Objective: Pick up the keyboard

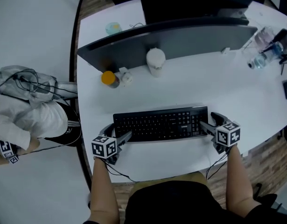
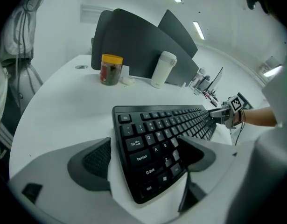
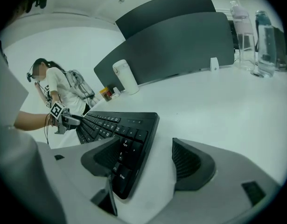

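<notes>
Black keyboard [image 1: 159, 123]: lies flat, keys up, near the front edge of the white worktop [image 1: 204, 85]. At its left end, left claw [image 2: 144, 146]: gapes wide and straddles that end, one finger just off the back edge, the other above the keys, pressing on nothing. At its right end, right claw [image 3: 147, 148]: likewise stands apart, one finger over the end keys, the other out over bare worktop, clear of the keyboard's back edge. Further back, well apart from the keyboard: jar with yellow lid [image 1: 108, 78] and white tumbler [image 1: 155, 61], upright, close before a grey partition [image 1: 180, 41]. Off to the far right: clear bottles [image 1: 267, 50] on the worktop. Beyond the worktop's left edge: person in a white top [image 1: 22, 118].
</notes>
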Demonstrator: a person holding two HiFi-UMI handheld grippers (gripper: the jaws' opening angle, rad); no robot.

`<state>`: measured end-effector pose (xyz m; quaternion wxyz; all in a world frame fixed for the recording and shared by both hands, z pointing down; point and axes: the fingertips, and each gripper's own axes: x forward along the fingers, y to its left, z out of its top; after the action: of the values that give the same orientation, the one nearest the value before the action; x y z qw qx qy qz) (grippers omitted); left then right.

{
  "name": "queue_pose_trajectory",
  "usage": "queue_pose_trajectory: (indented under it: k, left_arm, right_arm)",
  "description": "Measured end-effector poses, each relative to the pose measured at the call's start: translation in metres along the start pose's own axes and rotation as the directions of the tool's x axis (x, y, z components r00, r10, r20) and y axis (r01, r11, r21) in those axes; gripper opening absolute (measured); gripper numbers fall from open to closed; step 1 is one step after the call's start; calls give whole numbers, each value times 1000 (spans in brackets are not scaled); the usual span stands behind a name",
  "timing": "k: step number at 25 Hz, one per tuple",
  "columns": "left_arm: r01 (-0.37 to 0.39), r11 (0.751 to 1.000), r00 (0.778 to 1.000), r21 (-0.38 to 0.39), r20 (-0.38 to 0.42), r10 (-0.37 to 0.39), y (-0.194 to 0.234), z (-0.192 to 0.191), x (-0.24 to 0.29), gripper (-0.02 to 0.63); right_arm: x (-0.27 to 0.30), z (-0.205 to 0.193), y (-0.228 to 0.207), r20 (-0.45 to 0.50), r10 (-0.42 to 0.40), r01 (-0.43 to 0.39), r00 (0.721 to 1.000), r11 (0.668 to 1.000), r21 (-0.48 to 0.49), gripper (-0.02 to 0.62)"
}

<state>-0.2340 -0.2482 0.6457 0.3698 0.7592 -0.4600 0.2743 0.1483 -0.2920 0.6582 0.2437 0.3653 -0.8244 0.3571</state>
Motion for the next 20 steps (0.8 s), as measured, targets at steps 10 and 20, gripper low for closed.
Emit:
queue_pose_trajectory:
  k: [10, 20]
  left_arm:
    - [-31, 1000, 999, -3, -16, 31, -9, 10, 20, 449]
    - [-98, 995, 995, -16, -11, 98, 2, 10, 23, 446]
  right_arm:
    - [10, 8, 11, 17, 35, -37, 999, 996, 86, 314]
    - [13, 5, 10, 2, -5, 5, 1000, 1000, 22, 311]
